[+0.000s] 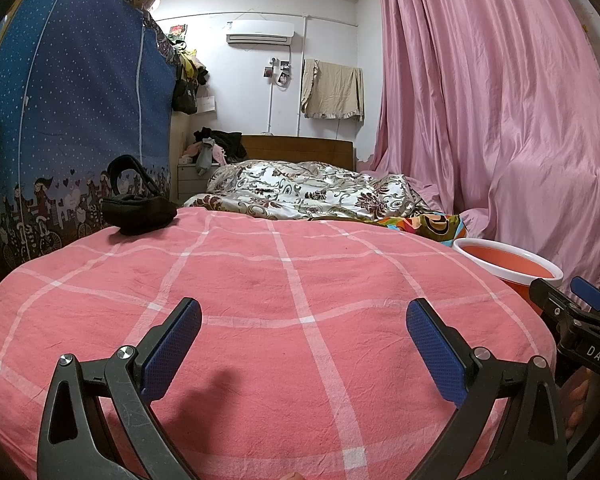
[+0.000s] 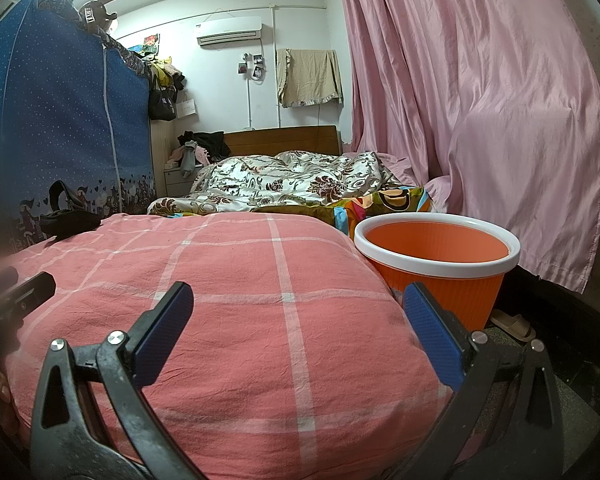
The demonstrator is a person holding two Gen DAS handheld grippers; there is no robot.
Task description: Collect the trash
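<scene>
An orange bin with a white rim (image 2: 440,300) stands on the floor at the right side of the bed, and nothing shows inside it; its rim (image 1: 508,269) also peeks over the bed edge in the left wrist view. My left gripper (image 1: 304,314) hovers open over the pink checked bedcover (image 1: 260,280), holding nothing. My right gripper (image 2: 298,296) is open and holds nothing, low over the bed's right corner, just left of the bin. A black cloth item with a strap (image 1: 138,208) lies on the cover at the far left. I see no loose trash on the cover.
A blue fabric wardrobe (image 1: 80,100) stands along the left of the bed. A floral quilt (image 1: 300,192) is heaped further up the bed. Pink curtains (image 2: 500,120) hang on the right behind the bin. A slipper (image 2: 514,326) lies on the dark floor beside it.
</scene>
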